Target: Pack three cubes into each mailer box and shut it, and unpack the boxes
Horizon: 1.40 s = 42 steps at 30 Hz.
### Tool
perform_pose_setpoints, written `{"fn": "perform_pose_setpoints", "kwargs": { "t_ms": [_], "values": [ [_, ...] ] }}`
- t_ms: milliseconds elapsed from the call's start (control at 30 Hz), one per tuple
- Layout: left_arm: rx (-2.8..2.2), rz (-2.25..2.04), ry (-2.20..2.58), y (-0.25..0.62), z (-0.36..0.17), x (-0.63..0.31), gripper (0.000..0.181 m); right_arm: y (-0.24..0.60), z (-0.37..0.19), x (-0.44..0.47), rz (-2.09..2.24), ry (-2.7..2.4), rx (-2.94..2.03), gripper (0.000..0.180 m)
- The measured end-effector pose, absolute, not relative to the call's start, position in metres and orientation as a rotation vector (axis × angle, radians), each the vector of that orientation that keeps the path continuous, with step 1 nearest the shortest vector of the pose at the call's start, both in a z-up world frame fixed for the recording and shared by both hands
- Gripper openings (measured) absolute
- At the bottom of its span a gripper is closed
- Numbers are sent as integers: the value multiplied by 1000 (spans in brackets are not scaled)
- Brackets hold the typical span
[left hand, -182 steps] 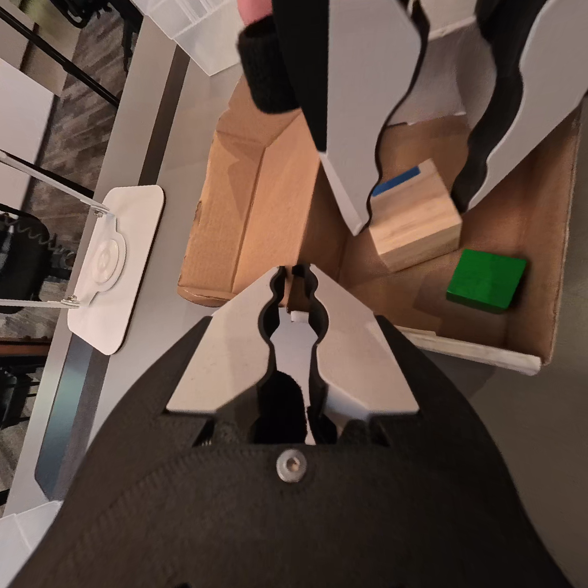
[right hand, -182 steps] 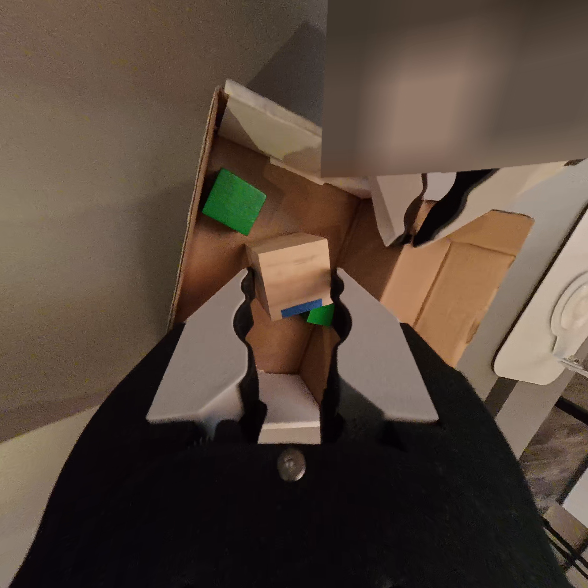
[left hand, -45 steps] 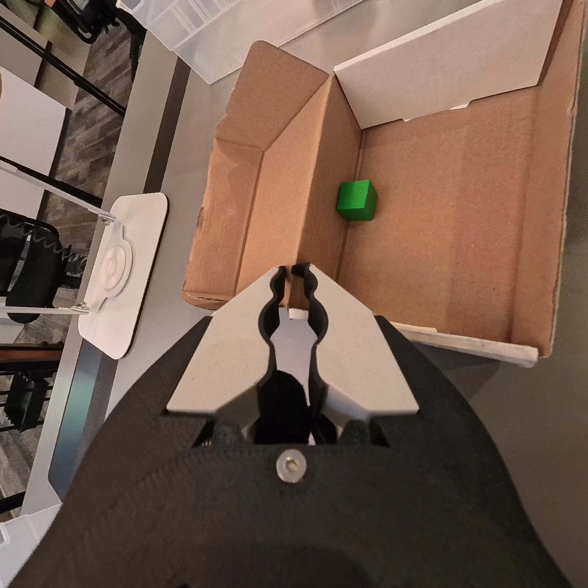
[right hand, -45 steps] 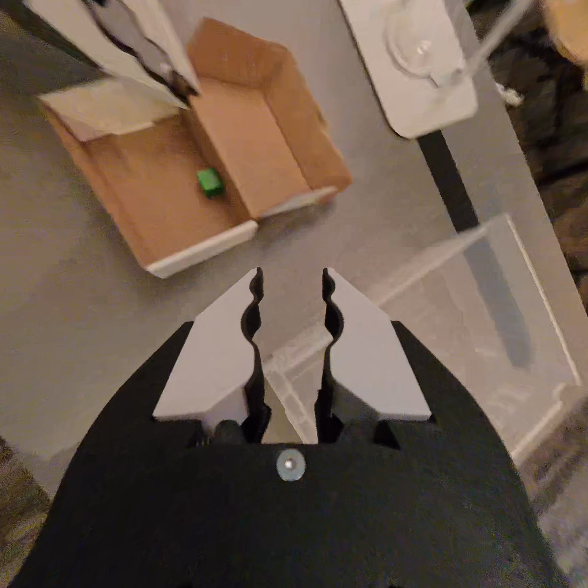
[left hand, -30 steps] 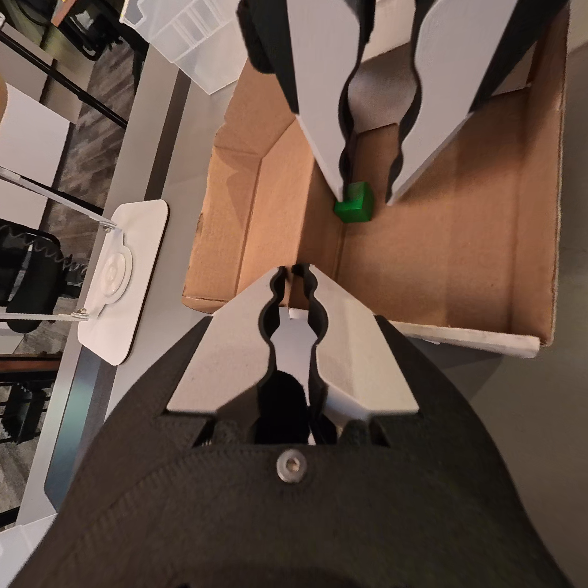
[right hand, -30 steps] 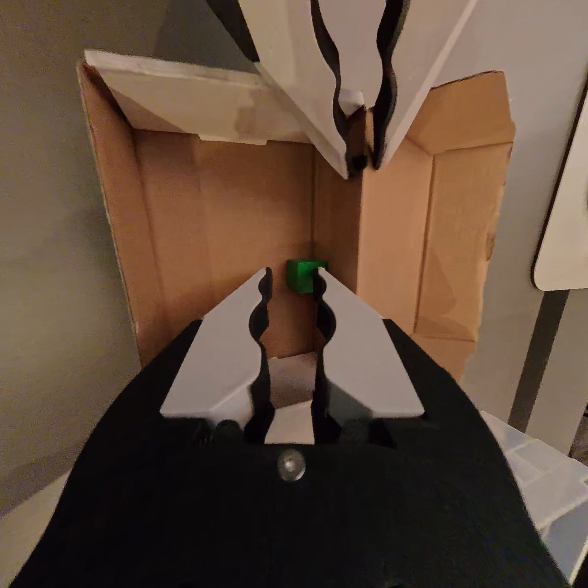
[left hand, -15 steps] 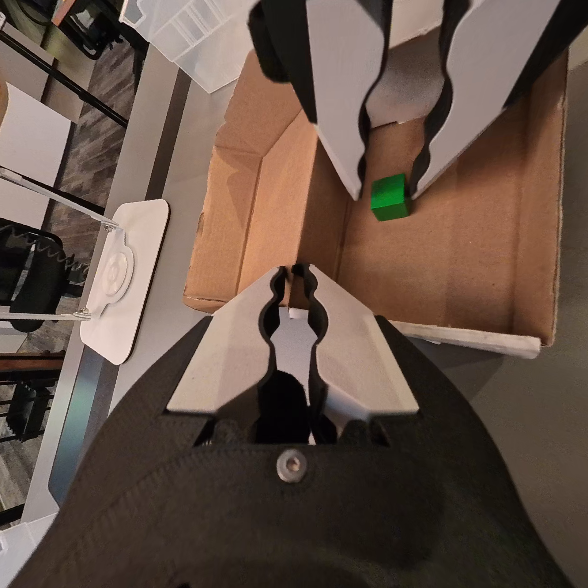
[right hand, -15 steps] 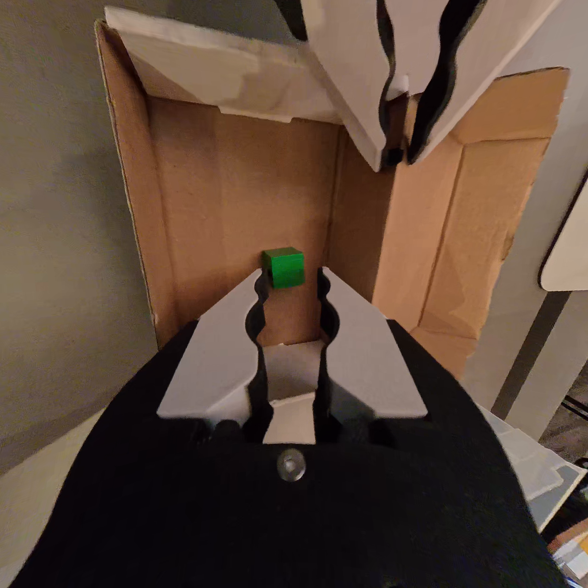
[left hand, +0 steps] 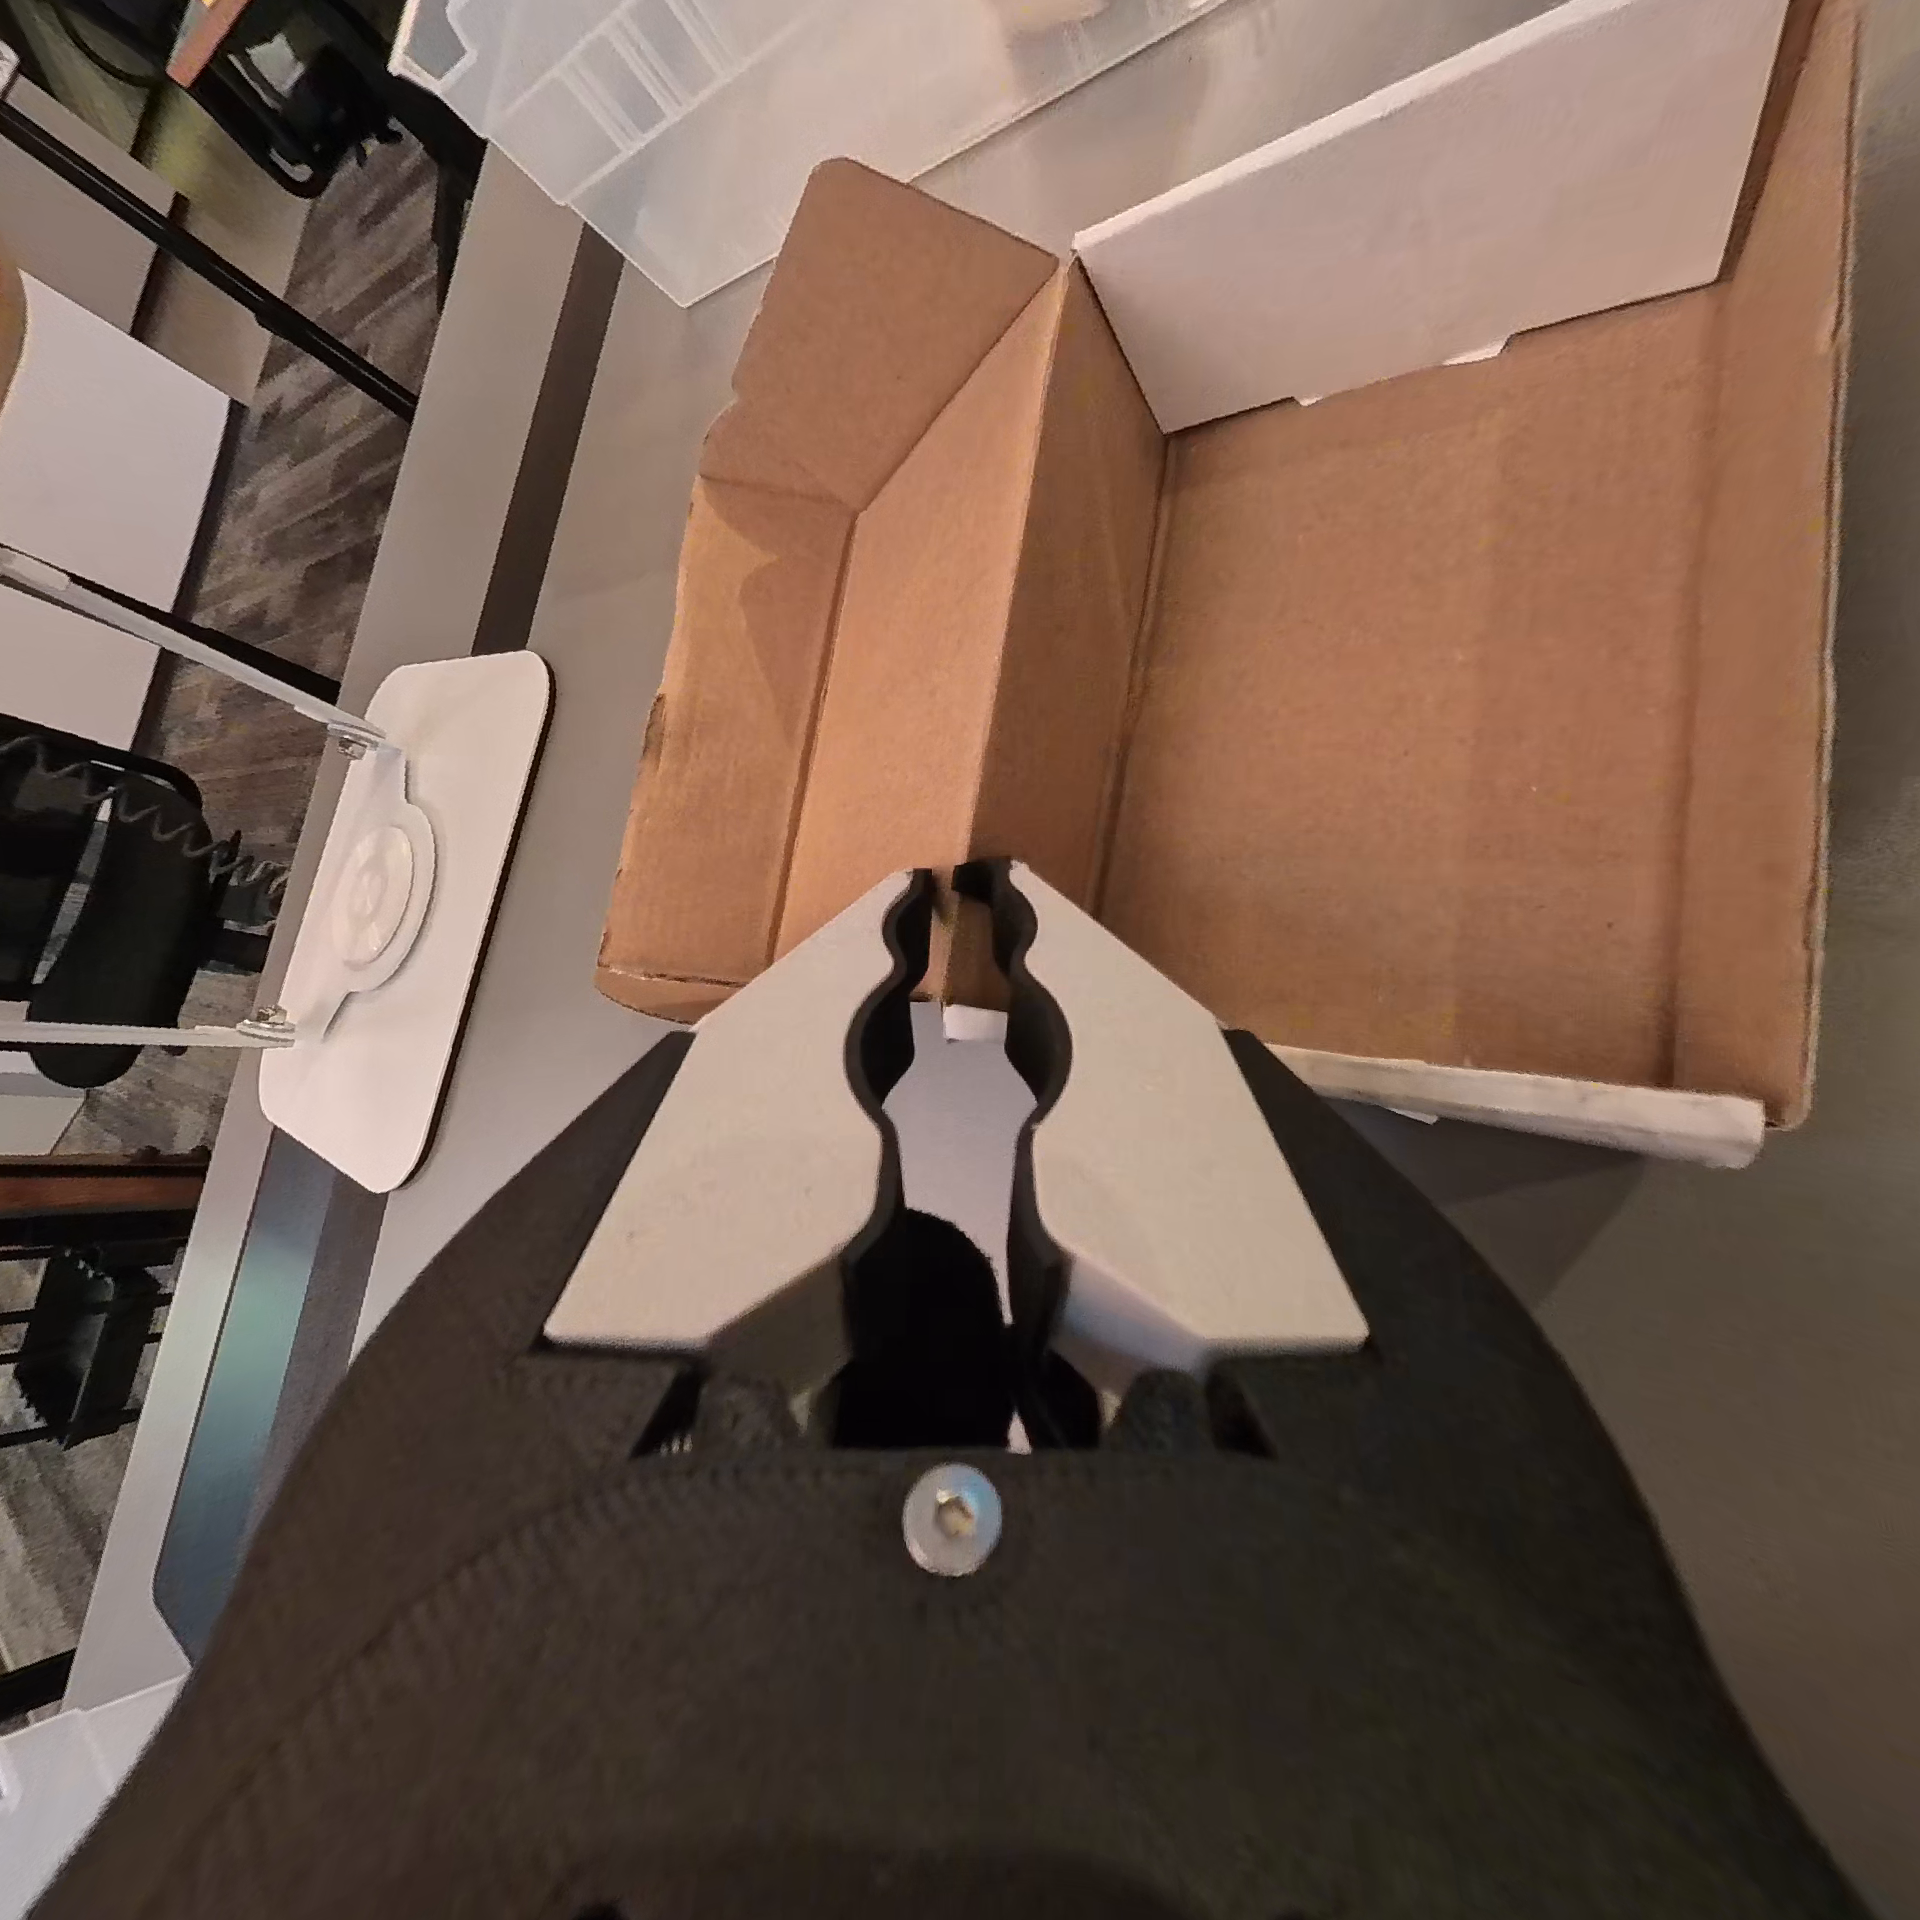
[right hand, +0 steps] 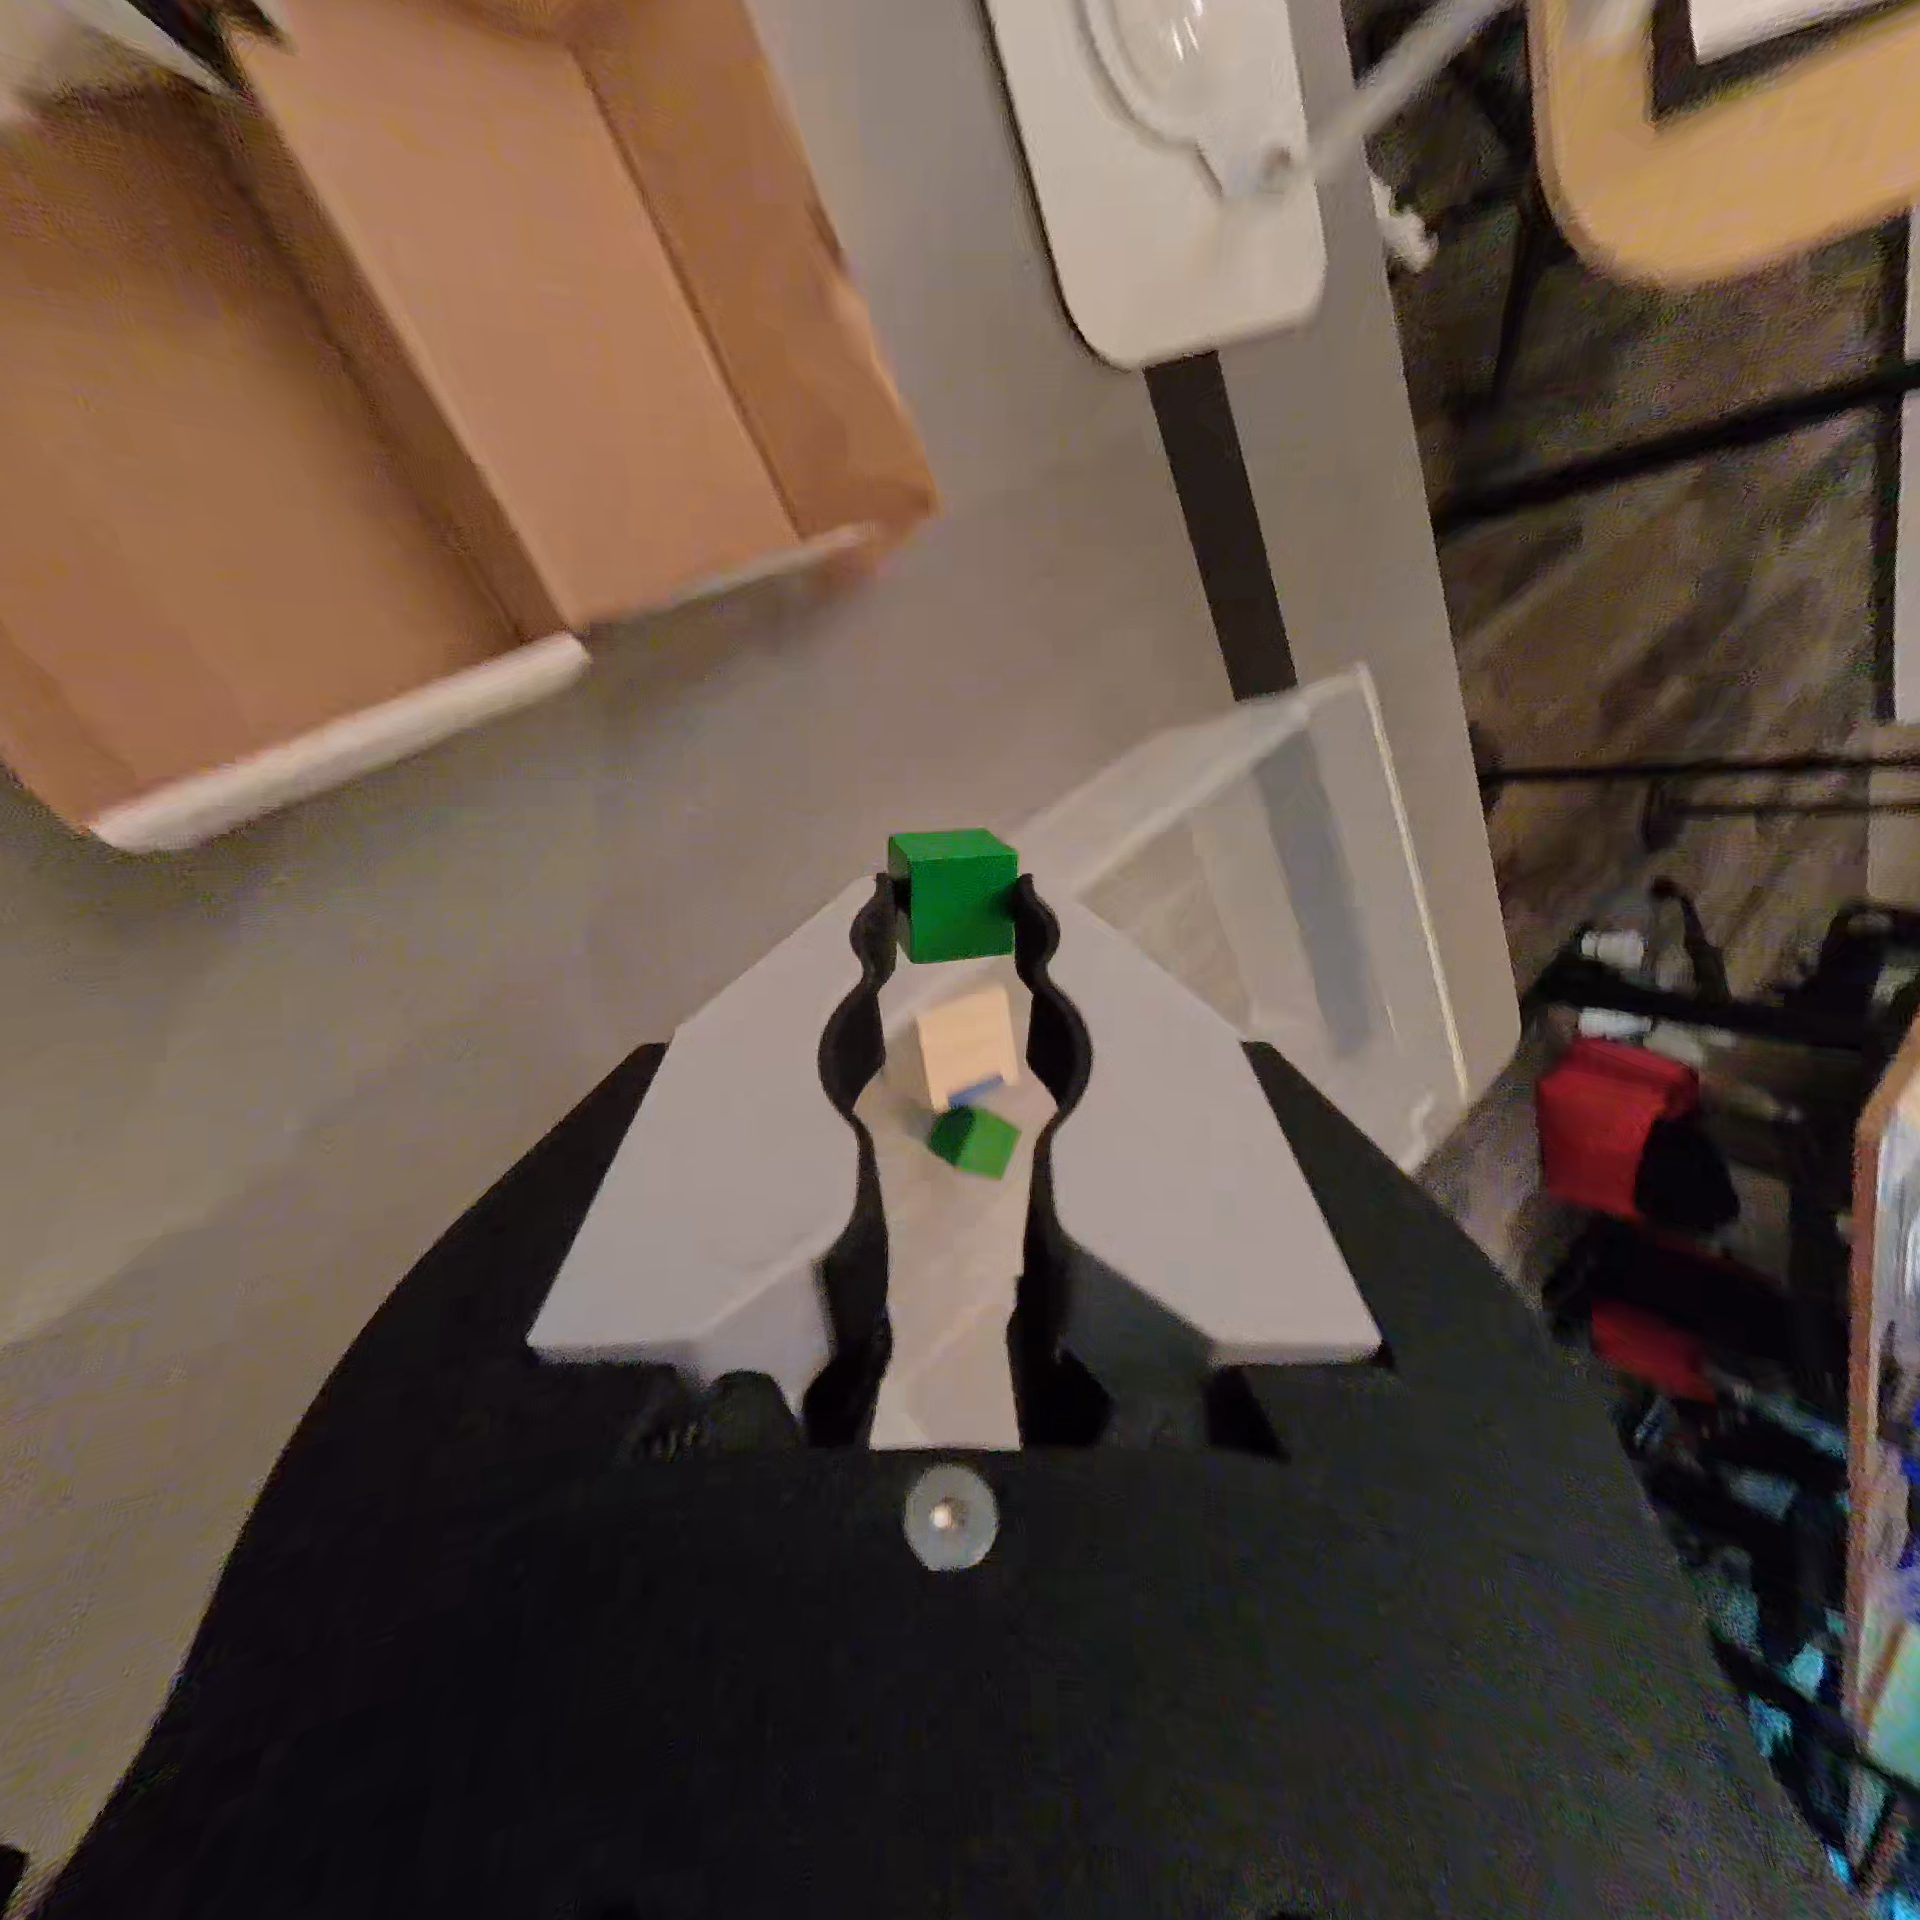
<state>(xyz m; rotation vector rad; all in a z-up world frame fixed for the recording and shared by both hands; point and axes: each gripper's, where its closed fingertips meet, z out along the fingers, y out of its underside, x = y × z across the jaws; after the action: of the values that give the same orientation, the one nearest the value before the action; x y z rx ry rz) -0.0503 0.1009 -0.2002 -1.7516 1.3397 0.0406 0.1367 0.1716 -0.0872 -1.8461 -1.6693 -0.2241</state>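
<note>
- Box [left hand: 1455, 727], right of the left wrist frame: brown inside, white outer faces and rim.
- Left gripper [left hand: 961, 883], centre: pale grey fingers, black body.
- Pad [left hand: 416, 935], left edge: white.
- Floor [left hand: 301, 312], upper left: grey-brown zigzag pattern.
- Cube [right hand: 951, 894], centre of the right wrist frame: bright green.
- Right gripper [right hand: 951, 904]: pale grey fingers, black body.
- Block [right hand: 966, 1044], below it: pale wood with a blue strip.
- Second cube [right hand: 971, 1141]: green.
- Table [right hand: 312, 1039], left: grey.
- Bin [right hand: 1299, 883], right of centre: clear.

dim warm light, grey table [left hand: 499, 436], patterned dark carpet [left hand: 312, 270], black chair [left hand: 94, 883]
</note>
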Motion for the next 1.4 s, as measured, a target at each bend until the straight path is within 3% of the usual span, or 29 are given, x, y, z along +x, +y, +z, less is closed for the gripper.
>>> {"fn": "perform_pose_setpoints", "kwargs": {
  "t_ms": [100, 233, 433, 667, 867, 1067, 1100, 1133, 1400],
  "values": [
    [-1752, 48, 1343, 101, -200, -50, 10, 211, -95, 213, -385, -1549, -2043, 20],
    [-1752, 49, 1342, 101, -200, -50, 10, 230, -146, 272, -462, -1534, -2272, 20],
    [-1752, 44, 1340, 101, -200, -51, 10, 238, -206, 304, -597, -1532, -2433, 20],
    [-1751, 48, 1344, 101, -200, -51, 10, 245, -231, 313, -605, -1511, -2490, 23],
    [-1743, 54, 1354, 101, -200, -51, 10, 241, -193, 301, -660, -1448, -2377, 38],
    [-1704, 74, 1402, 96, -200, -50, 9, 170, -134, 188, -275, -1516, -2042, 32],
    [-1703, 73, 1406, 95, -200, -50, 9, 151, -131, 167, -195, -1541, -2000, 19],
    [-1702, 71, 1411, 94, -200, -49, 9, 130, -131, 149, -110, -1587, -1967, 27],
    [-1693, 63, 1447, 84, -201, -49, 10, 50, -119, 73, 144, -1565, -1779, 27]
  ]
}}
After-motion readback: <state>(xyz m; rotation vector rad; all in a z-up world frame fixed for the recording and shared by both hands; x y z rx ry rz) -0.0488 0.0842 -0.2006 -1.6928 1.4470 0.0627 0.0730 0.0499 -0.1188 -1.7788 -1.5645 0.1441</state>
